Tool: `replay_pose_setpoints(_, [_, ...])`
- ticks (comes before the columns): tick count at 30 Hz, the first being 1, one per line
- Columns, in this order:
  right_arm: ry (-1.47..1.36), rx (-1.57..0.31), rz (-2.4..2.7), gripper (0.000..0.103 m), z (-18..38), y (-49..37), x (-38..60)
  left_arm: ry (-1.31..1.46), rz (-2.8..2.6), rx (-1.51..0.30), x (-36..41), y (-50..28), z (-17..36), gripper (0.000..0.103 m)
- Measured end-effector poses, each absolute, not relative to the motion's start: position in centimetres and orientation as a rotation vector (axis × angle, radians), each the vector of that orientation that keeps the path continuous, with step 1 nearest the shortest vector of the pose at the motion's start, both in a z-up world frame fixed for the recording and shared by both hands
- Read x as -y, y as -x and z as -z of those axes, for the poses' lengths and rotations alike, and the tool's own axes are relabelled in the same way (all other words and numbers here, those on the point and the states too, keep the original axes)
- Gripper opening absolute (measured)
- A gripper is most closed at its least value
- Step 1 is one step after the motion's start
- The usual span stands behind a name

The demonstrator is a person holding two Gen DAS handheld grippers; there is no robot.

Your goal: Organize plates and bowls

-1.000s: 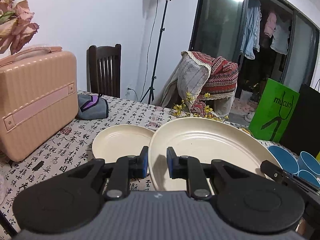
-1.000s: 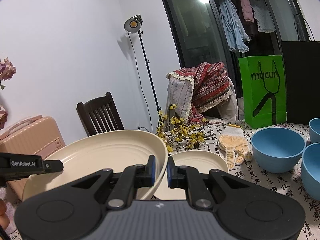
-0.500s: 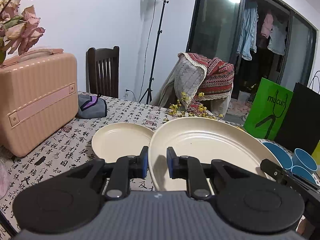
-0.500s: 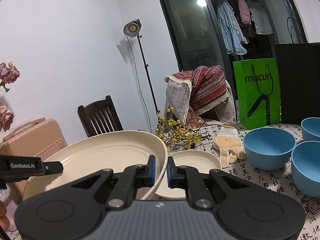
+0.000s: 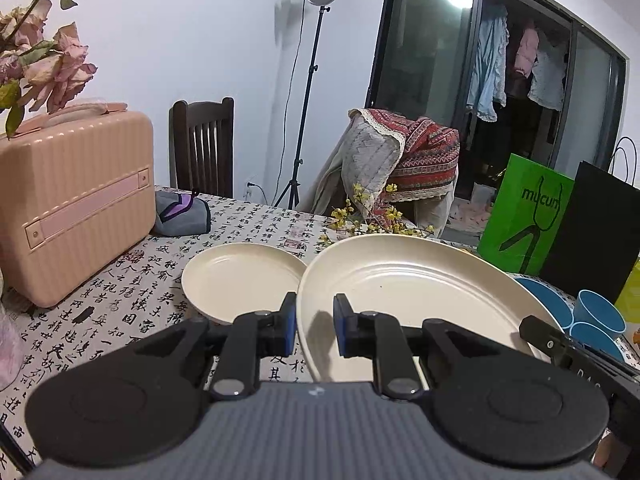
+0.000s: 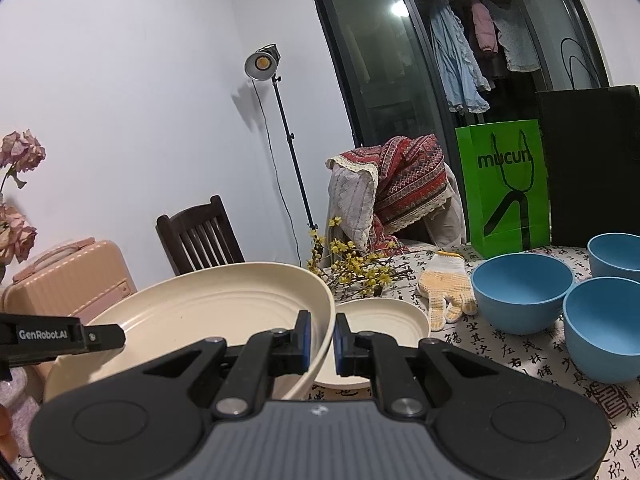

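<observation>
A large cream plate (image 5: 412, 292) hangs tilted above the table, held at two sides. My left gripper (image 5: 315, 324) is shut on its left rim. My right gripper (image 6: 321, 338) is shut on its right rim, and the same large cream plate (image 6: 208, 312) fills the left of that view. A smaller cream plate (image 5: 240, 280) lies flat on the tablecloth, just left of and behind the held one; in the right wrist view this smaller plate (image 6: 380, 324) lies beyond the fingertips. Three blue bowls (image 6: 522, 292) stand at the right.
A pink suitcase (image 5: 76, 200) and a grey pouch (image 5: 182, 214) stand at the left. Yellow flower sprigs (image 6: 356, 268) and a knitted glove (image 6: 444, 288) lie mid-table. A green bag (image 6: 504, 184) and a black bag (image 6: 592, 164) stand at the far right, with chairs behind the table.
Both grippers have shifted a little across the table with the large plate still clamped between them. The bags and bowls have slid leftward in view. Neither grip changed.
</observation>
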State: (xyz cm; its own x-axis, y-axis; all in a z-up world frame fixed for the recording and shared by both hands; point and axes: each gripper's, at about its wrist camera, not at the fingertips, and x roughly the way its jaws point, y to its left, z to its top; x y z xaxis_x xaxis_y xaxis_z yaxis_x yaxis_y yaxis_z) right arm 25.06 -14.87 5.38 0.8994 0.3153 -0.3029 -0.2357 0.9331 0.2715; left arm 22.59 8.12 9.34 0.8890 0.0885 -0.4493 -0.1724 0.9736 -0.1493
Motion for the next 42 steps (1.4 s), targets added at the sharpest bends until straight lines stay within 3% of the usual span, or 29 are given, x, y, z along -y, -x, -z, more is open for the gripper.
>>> replay_pose_setpoints(42, [-0.257, -0.328, -0.241, 0.011, -4.3, -21.6, 19.3, 0.19, -0.054, -0.415, -4.1, -19.2, -8.3, 0.018])
